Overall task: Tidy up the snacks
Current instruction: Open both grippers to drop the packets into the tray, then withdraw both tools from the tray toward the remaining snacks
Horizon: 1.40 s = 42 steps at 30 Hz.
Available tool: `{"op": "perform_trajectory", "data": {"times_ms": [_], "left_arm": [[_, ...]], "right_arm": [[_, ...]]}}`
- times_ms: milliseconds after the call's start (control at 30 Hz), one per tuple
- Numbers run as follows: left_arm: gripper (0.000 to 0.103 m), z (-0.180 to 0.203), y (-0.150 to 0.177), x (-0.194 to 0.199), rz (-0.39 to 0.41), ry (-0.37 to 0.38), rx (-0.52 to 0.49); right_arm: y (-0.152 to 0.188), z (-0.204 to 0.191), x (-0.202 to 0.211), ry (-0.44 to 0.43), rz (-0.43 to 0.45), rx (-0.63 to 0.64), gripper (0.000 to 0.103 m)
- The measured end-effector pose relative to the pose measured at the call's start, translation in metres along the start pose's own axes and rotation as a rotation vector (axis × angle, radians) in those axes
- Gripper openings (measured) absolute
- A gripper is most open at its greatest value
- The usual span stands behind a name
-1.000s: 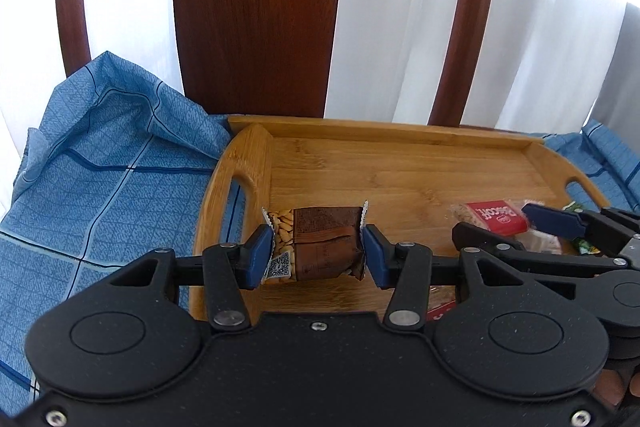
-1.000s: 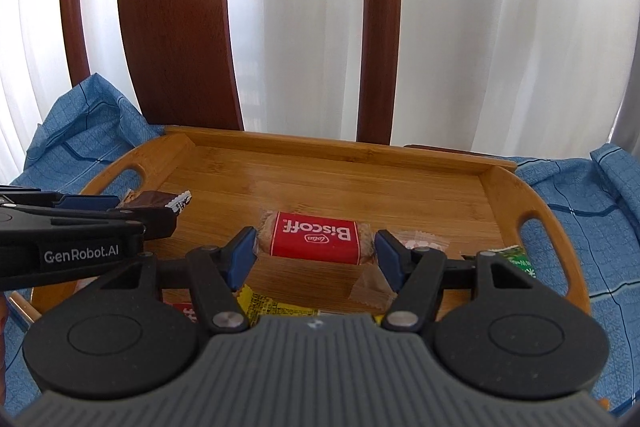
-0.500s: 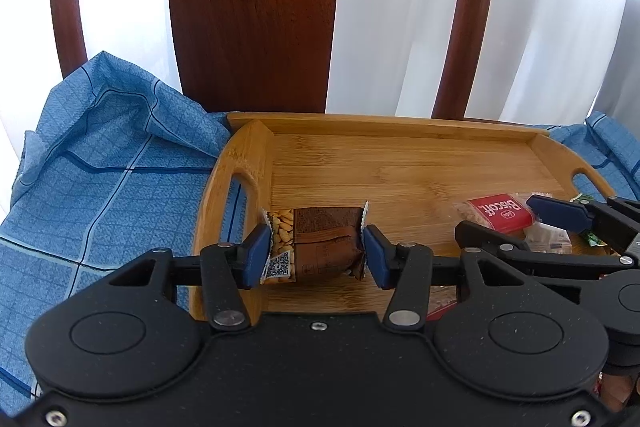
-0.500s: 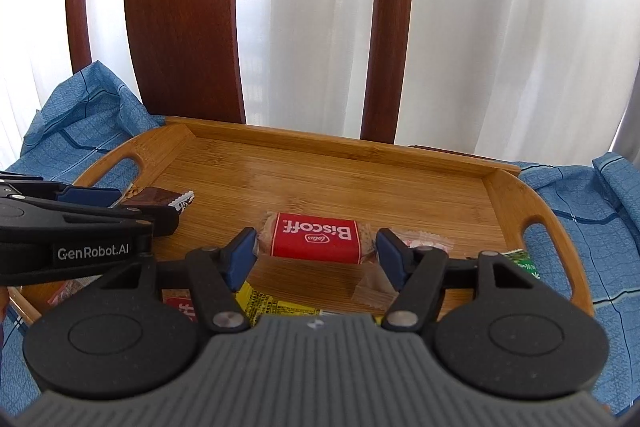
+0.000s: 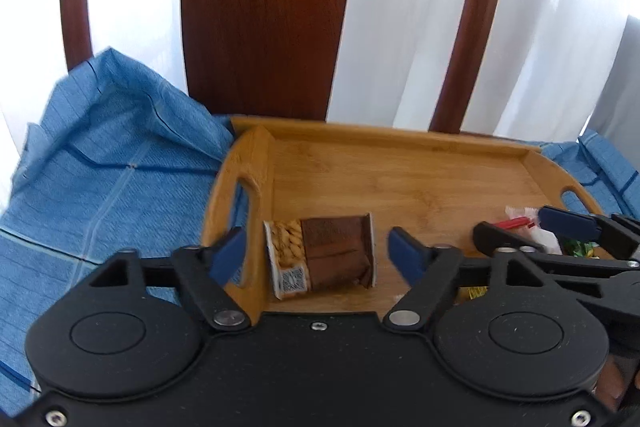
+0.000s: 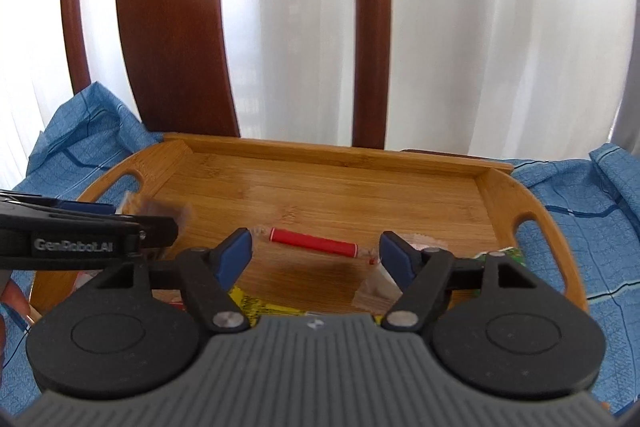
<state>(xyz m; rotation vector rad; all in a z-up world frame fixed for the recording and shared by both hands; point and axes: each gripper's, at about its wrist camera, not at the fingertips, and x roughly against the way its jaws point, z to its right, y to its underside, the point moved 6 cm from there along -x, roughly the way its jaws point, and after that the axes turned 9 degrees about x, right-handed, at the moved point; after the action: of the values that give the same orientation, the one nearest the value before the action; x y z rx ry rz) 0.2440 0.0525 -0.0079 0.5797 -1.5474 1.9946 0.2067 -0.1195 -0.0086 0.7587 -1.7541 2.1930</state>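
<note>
Showing only in left view: peanut bar [image 5: 320, 255] between spread fingers [image 5: 228, 253]

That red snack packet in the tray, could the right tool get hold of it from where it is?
Probably yes. The right tool is open, and the red packet lies between its fingers on the wooden tray with nothing in front of it.
</note>
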Motion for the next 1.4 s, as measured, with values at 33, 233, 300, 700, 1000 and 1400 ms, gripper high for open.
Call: {"op": "perform_trajectory", "data": {"times_ms": [33, 233, 300, 700, 1000, 1400], "left_arm": [[0.084, 0.000, -0.001, 0.001, 0.003, 0.007, 0.002], [0.091, 0.004, -0.003, 0.015, 0.021, 0.034, 0.007], [0.093, 0.007, -0.002, 0.023, 0.035, 0.040, -0.004], [0.102, 0.029, 0.021, 0.074, 0.112, 0.055, -0.049], [0.103, 0.037, 0.059, 0.101, 0.118, 0.042, -0.086], [0.103, 0.050, 0.100, 0.102, 0.065, 0.038, -0.097]], "right_arm": [[-0.001, 0.002, 0.002, 0.000, 0.007, -0.004, 0.085], [-0.006, 0.010, 0.014, 0.004, 0.035, 0.002, 0.087], [-0.006, 0.012, 0.020, 0.004, 0.046, 0.001, 0.088], [0.008, 0.020, 0.071, 0.022, 0.103, 0.002, 0.090], [0.043, 0.026, 0.107, 0.047, 0.109, 0.017, 0.094], [0.096, 0.048, 0.128, 0.141, 0.061, 0.007, 0.096]]}}
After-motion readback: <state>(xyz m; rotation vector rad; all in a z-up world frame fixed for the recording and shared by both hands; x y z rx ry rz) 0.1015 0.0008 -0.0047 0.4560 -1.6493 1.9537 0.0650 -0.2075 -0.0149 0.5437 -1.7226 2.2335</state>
